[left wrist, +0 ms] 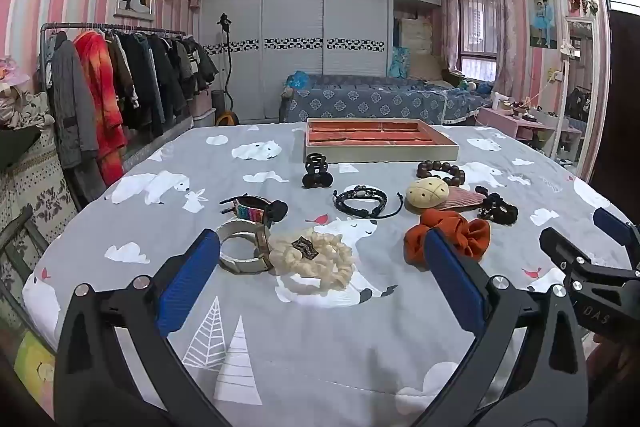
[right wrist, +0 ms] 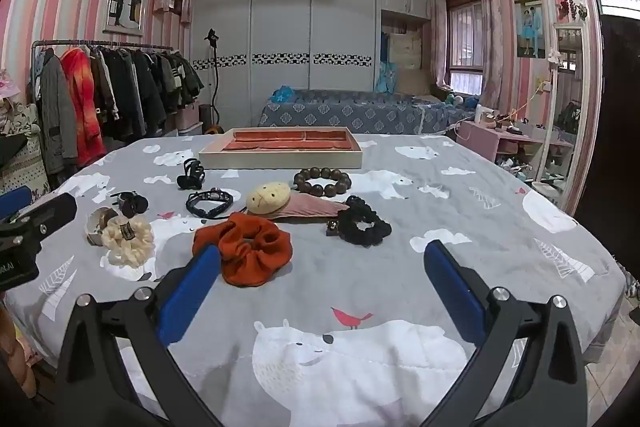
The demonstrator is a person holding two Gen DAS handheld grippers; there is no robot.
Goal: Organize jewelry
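A tray with orange lining stands at the far side of the bed. Before it lie a black hair claw, a black cord bracelet, a wooden bead bracelet, a yellow plush clip on pink cloth, an orange scrunchie, a black scrunchie, a cream scrunchie and a silver bangle. My left gripper is open above the cream scrunchie. My right gripper is open, just right of the orange scrunchie.
The grey bedspread with polar bears covers the bed. A clothes rack stands at the left. A second bed is behind. A pink side table and a mirror are at the right.
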